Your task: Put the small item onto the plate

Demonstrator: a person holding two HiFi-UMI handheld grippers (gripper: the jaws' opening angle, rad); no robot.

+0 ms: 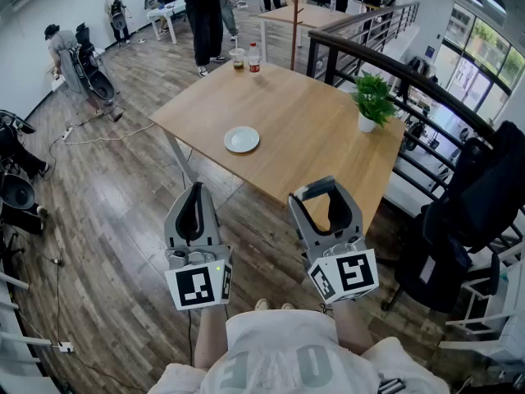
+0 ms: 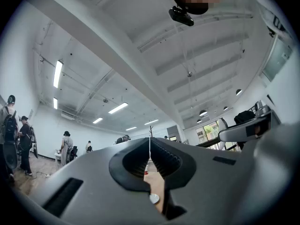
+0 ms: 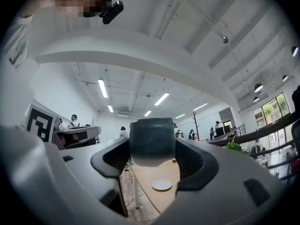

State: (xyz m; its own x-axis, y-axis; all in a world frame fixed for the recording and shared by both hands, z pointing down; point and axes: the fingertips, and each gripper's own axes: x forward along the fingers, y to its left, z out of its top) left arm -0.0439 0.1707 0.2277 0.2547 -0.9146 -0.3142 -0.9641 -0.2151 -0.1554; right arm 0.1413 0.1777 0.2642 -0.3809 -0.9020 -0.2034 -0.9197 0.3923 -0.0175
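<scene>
A small white plate [image 1: 242, 139] lies empty on the wooden table [image 1: 316, 142], left of its middle. Both grippers are held up short of the table's near edge, above the floor. My right gripper [image 1: 321, 192] is shut on the small item [image 3: 152, 140], a dark grey round block that fills the gap between its jaws. Beyond it in the right gripper view the plate [image 3: 161, 185] shows far ahead. My left gripper [image 1: 194, 192] is shut with its jaws pressed together and nothing between them. The plate [image 2: 154, 198] shows below them.
A potted plant [image 1: 373, 101] stands at the table's right edge. A bottle [image 1: 253, 57] and a cup [image 1: 238, 58] stand at its far corner. A dark railing [image 1: 385, 64] runs behind the table. A chair with a black coat [image 1: 480, 199] is to the right. People stand far behind.
</scene>
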